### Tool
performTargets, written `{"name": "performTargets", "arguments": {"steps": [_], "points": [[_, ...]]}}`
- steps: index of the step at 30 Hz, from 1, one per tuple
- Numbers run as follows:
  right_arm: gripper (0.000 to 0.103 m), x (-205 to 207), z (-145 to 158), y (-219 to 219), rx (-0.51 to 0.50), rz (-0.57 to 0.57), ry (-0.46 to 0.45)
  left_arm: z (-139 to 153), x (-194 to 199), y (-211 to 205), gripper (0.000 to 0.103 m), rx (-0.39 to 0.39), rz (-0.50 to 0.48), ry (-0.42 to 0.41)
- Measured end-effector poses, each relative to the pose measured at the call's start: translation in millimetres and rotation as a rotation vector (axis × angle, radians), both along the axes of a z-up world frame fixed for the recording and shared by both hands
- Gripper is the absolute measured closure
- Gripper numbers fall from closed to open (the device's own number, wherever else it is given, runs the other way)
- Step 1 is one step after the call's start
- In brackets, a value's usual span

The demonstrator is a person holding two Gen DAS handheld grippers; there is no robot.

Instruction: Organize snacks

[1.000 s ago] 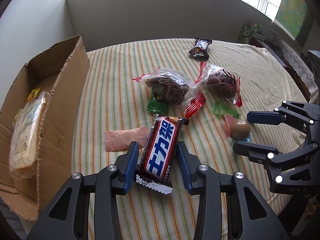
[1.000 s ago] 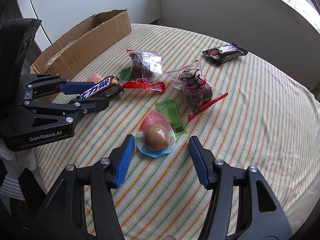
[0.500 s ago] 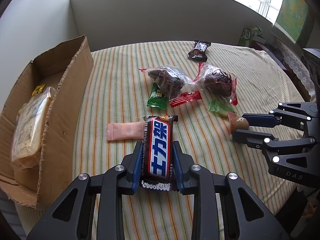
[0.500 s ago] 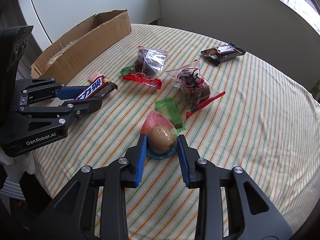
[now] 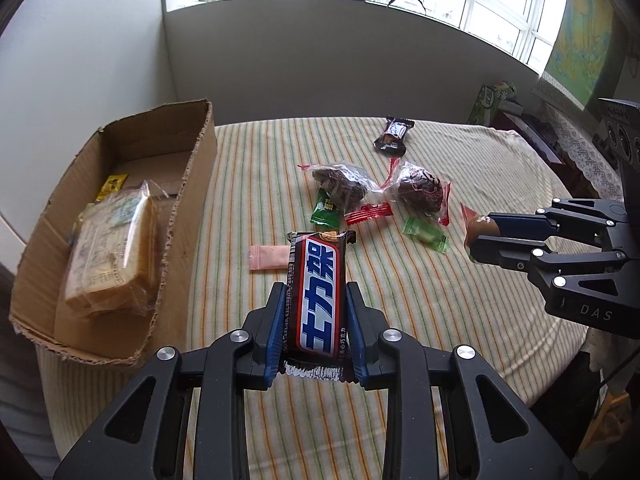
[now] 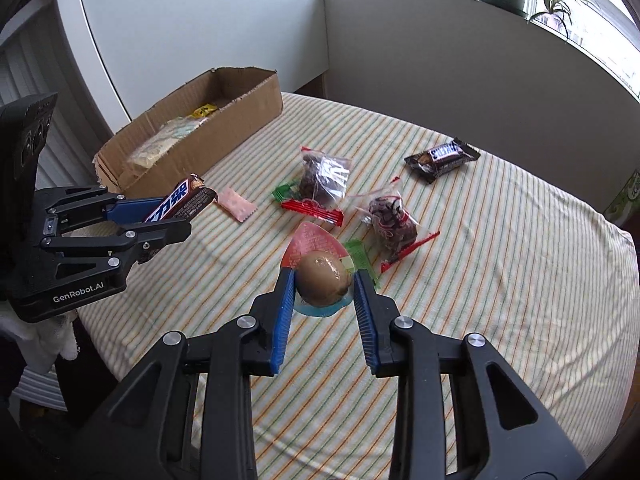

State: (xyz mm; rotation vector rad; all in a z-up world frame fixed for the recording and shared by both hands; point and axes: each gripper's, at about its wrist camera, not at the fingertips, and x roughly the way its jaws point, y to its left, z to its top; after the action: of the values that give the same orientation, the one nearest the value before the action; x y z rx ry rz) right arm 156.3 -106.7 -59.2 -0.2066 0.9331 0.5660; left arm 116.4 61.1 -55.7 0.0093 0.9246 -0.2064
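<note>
Both grippers have closed on their items since the earlier frames and lifted them clear of the tablecloth (image 5: 460, 320). L gripper (image 5: 316, 330) pinches the choc bar (image 5: 318, 300) across its width, wrapper end pointing away from cam; bar now hangs above the cloth, just right of the cardboard box (image 5: 188, 216). R gripper (image 6: 324, 300) clamps the wrapped braised egg (image 6: 323, 278) btwn both pads, its pink/blue pack sticking out fwd and below.

Progress, judged: early. Box holds a large clear-wrapped pack (image 5: 110, 248) and a small yellow sachet (image 5: 113, 184). Left on cloth: pink sachet (image 6: 237, 205), two clear bags of dark snack (image 6: 324, 178) (image 6: 391, 216), green sweet (image 5: 327, 210), light-green sweet (image 5: 425, 234), second dark bar (image 6: 442, 159) at far side. So 2 items in transit, approx. 6 to go.

Pose: both grippers angled steeply down-fwd, side by side, well apart; L nearer the box. Next likely = carry to box, L first.
</note>
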Motion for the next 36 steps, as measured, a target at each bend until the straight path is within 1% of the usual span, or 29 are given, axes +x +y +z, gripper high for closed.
{"name": "performTargets", "arguments": {"steps": [9, 17, 22, 28, 32, 36], "points": [[0.072, 20.3, 43.7, 44.3, 0.038, 0.043, -0.072, 24.9, -7.3, 47.7, 0.076, 0.022, 0.087, -0.065], [0.072, 48.7, 56.0, 96.7, 0.024, 0.098, -0.096, 31.0, -9.2, 102.3, 0.076, 0.072, 0.175, -0.086], [0.072, 69.0, 55.2, 132.1, 0.031, 0.130, -0.081, 31.1, -8.5, 129.7, 0.076, 0.095, 0.223, -0.096], [0.072, 87.1, 44.4, 175.3, 0.009, 0.170, -0.062, 24.2, -6.4, 146.4, 0.076, 0.111, 0.238, -0.106], [0.072, 97.4, 34.5, 199.5, -0.001, 0.185, -0.048, 20.1, -3.8, 155.6, 0.076, 0.087, 0.240, -0.120], [0.071, 106.9, 24.0, 218.6, 0.014, 0.183, -0.037, 16.7, 0.6, 165.1, 0.076, 0.070, 0.246, -0.125]]}}
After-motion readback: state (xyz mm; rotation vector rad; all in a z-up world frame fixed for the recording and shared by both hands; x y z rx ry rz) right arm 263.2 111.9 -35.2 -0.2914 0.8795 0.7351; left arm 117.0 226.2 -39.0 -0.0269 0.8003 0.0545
